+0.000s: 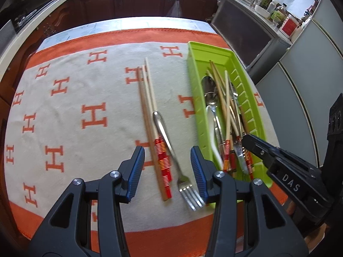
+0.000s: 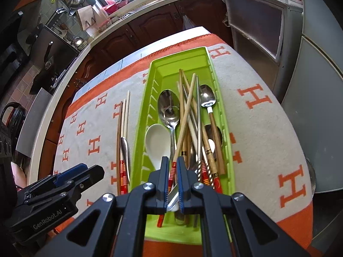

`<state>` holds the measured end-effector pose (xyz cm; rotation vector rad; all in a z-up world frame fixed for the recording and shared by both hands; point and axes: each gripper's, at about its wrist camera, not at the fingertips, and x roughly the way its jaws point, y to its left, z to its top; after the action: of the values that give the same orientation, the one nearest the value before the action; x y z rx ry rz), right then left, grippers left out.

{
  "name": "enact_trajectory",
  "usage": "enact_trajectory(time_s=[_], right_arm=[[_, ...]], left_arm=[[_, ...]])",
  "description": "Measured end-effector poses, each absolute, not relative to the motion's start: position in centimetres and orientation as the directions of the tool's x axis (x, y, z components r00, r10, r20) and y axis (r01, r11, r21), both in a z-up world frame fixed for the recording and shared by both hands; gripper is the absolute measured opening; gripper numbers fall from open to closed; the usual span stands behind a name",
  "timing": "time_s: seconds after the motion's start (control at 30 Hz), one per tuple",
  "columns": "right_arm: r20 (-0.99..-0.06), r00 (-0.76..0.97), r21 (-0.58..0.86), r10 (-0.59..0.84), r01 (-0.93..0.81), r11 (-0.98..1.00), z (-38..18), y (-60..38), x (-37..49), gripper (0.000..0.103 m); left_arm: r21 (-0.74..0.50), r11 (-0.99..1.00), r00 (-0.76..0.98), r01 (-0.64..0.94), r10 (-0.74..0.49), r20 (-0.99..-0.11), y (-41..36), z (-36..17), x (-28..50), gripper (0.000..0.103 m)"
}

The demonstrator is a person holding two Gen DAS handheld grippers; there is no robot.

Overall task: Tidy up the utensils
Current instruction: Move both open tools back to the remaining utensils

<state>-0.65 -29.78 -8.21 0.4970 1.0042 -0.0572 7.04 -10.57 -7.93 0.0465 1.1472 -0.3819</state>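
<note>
My right gripper (image 2: 172, 167) pinched a chopstick (image 2: 186, 115) by its red-striped end, inside the green tray (image 2: 227, 126) full of spoons (image 2: 169, 109) and chopsticks. My left gripper (image 1: 167, 171) was spread wide over a fork (image 1: 171, 152) and loose sticks (image 1: 148, 98) on the cloth, just beside the tray. The cloth (image 1: 70, 98) was cream with orange H's, on a table. Dark cabinets (image 1: 137, 0) and a cluttered counter (image 2: 150, 2) stood behind.

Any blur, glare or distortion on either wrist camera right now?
Left wrist view: motion blur smears the chopsticks and fork on the cloth; fisheye bends the table edges. Right wrist view: sharper; glare on the steel spoon in the green tray, window blown out top centre, corners vignetted black.
</note>
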Motion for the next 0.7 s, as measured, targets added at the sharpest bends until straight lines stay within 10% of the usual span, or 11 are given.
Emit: enact_trajectory(time_s=[0.7], right_arm=[[-0.822,0.503,0.379,0.266,0.136,0.915,-7.2,-23.5,2.9,0.007]], left_arm=[[-0.122,0.980,0.420,0.160,-0.179,-0.890,-1.2,-8.2,8.5,0.041]])
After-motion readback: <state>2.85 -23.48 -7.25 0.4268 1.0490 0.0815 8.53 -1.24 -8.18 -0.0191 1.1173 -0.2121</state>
